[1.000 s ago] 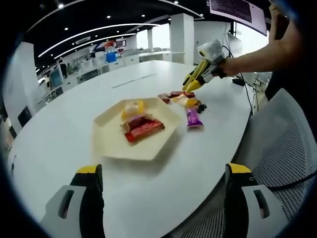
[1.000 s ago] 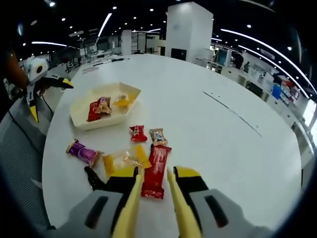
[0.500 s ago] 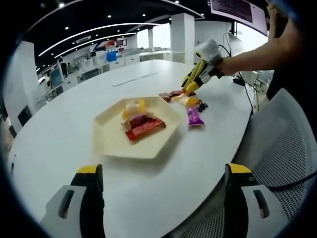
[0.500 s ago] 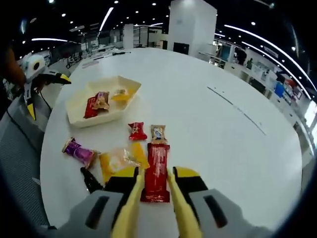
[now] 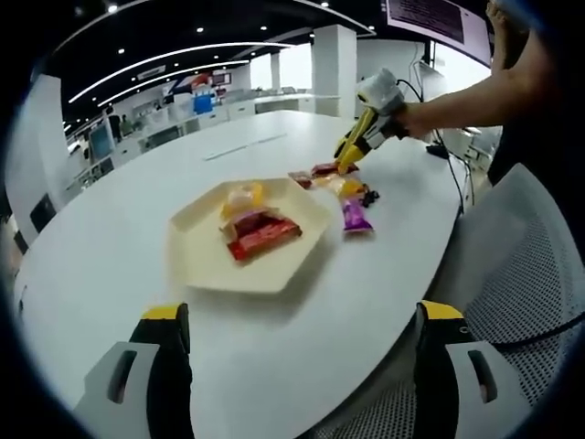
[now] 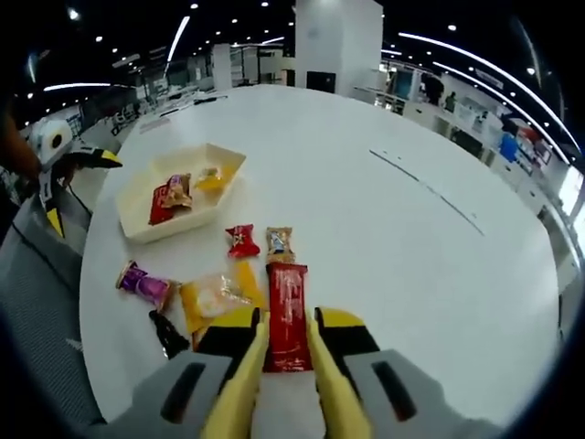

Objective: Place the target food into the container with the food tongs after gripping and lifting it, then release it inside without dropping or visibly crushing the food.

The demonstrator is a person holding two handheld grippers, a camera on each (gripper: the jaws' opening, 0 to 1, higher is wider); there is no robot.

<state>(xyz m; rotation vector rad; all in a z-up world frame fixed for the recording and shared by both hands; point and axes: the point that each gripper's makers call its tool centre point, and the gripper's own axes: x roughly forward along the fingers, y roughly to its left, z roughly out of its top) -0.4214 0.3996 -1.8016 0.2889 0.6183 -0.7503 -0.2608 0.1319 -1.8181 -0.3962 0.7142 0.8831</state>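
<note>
**Red bar lined up between the tongs, tray waiting**

The left tongs (image 5: 297,366) hang spread wide and empty above the near edge of the white worktop (image 5: 119,229), the cream tray (image 5: 196,261) ahead of them already carrying three wrapped snacks. Beyond the tray, the right tongs (image 6: 285,343) stand parted around the near end of the long red bar (image 6: 286,302); whether they touch it cannot be told. The bar lies flat on the worktop, so gripping, lifting, carrying and release all appear to remain. Left of the right tongs lie a yellow packet (image 6: 215,297) and a purple sweet (image 6: 142,282); ahead, two small packets. Wrapper printing is too small to read.
</note>
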